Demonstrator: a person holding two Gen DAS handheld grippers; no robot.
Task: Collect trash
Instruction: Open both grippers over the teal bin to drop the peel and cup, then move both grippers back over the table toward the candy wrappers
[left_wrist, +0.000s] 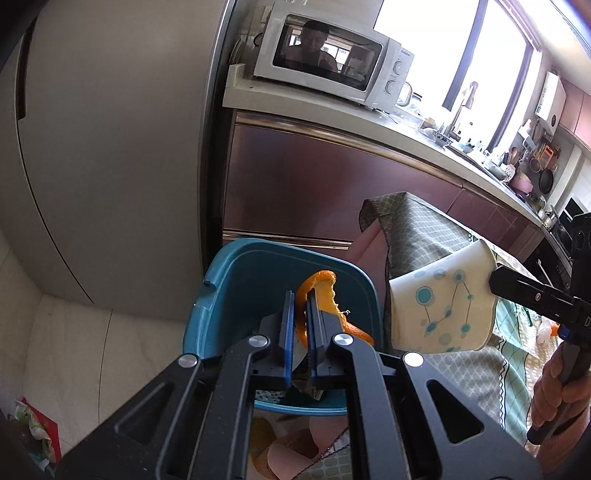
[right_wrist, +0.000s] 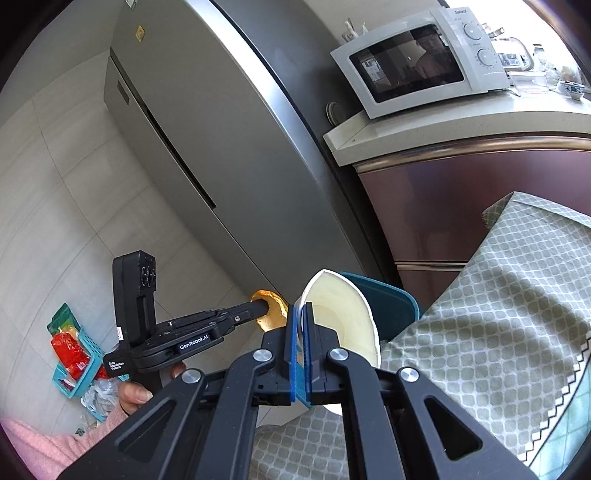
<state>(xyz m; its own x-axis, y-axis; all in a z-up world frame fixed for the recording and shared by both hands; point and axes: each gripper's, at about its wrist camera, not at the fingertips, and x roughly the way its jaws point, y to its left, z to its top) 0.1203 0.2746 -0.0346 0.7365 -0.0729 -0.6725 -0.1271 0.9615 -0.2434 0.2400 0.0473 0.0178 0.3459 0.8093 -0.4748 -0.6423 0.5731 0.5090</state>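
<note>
Okay, left wrist view first. The left gripper (left_wrist: 300, 295) is clamped on one strip of orange peel (left_wrist: 325, 291); the peel's long axis runs up and away from the camera, top end curling over to the right, lower end trailing out to the right of the fingers. It hangs over the open mouth of one teal bin (left_wrist: 236, 280), which stands on the floor against the corner of a table draped in a green patterned tablecloth (left_wrist: 424, 236). To the right, the right gripper (left_wrist: 495, 282) pinches the rim of one paper cup (left_wrist: 439, 306) with blue dots; the cup lies on its side, just beside the bin, its base facing lower right and its mouth pointing up and back. One hand (left_wrist: 557, 387) holds that gripper's handle. One microwave (left_wrist: 332, 62) sits on the counter behind.

Right wrist view. The right gripper (right_wrist: 302, 314) is closed on the cup's (right_wrist: 343, 317) wall, with the open mouth facing the camera and tilted left. The bin's (right_wrist: 388, 302) rim shows right behind the cup. The left gripper (right_wrist: 258, 306) reaches in from the left, peel (right_wrist: 271, 314) at its tip, just left of the cup. One fridge (right_wrist: 207, 122) stands behind, one microwave (right_wrist: 417, 62) at upper right.
</note>
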